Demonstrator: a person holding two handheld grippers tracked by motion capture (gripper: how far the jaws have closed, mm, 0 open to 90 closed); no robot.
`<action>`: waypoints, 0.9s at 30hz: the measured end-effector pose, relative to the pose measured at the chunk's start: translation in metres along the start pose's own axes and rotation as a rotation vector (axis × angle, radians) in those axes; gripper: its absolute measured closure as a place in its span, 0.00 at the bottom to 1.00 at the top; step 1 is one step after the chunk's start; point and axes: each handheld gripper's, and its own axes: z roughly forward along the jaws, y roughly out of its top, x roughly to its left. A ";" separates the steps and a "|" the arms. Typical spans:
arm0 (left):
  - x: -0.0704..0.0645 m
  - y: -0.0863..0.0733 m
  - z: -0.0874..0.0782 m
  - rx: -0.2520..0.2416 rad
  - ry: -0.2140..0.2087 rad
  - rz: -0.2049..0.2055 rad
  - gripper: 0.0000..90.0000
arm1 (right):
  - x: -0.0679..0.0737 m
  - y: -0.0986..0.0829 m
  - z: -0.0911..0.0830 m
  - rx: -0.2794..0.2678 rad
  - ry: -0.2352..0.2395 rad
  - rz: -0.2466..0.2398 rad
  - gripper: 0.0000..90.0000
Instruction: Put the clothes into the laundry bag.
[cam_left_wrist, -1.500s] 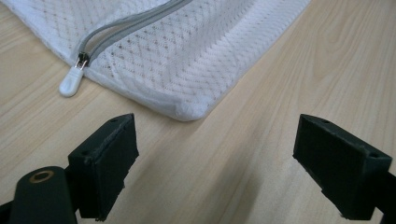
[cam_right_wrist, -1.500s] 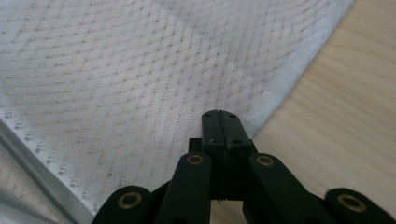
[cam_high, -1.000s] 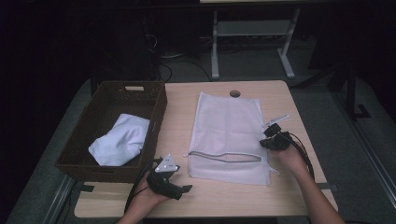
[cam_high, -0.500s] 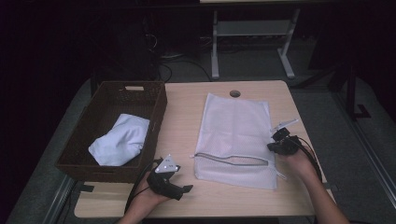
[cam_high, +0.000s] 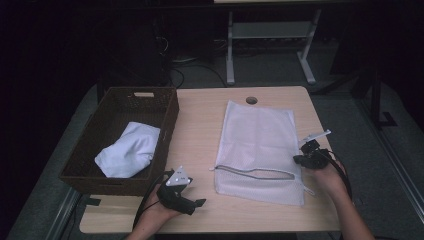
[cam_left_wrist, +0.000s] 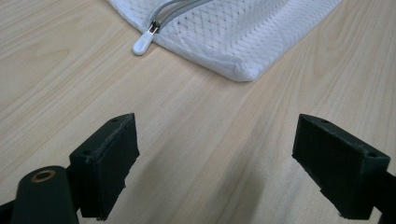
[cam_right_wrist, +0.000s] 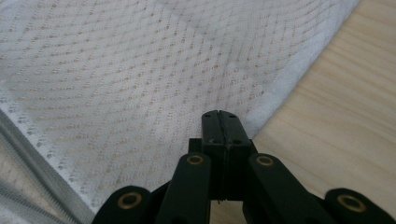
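A white mesh laundry bag (cam_high: 257, 145) lies flat on the wooden table (cam_high: 195, 125), and its grey zipper (cam_high: 255, 172) gapes open near the front. At the bag's right edge my right gripper (cam_high: 300, 159) is shut, its jaws pinched together on the hem (cam_right_wrist: 223, 122) of the mesh bag (cam_right_wrist: 116, 70). My left gripper (cam_high: 192, 197) rests near the table's front edge, left of the bag. Its jaws (cam_left_wrist: 215, 154) are wide open over bare wood. Ahead of them lie the bag's corner (cam_left_wrist: 243, 32) and the white zipper pull (cam_left_wrist: 142, 44).
A dark wicker basket (cam_high: 87, 150) stands at the table's left with a bundled white cloth (cam_high: 127, 150) inside. A cable hole (cam_high: 251, 100) sits at the table's far edge. Beyond the table, a white metal stand (cam_high: 270, 30) is on the floor.
The right gripper drew the bag's right edge a little rightward and toward the front, spreading the bag flatter, then held still. The left gripper has not moved.
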 end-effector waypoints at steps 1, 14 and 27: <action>0.000 0.000 0.000 -0.003 -0.001 -0.003 0.15 | -0.001 -0.001 -0.001 -0.002 0.000 0.001 1.00; 0.001 0.000 0.000 -0.002 -0.006 0.000 0.15 | -0.018 -0.015 -0.009 -0.002 -0.032 0.040 1.00; 0.000 0.000 0.001 0.002 -0.011 0.000 0.15 | -0.032 -0.025 -0.016 0.000 -0.068 0.081 1.00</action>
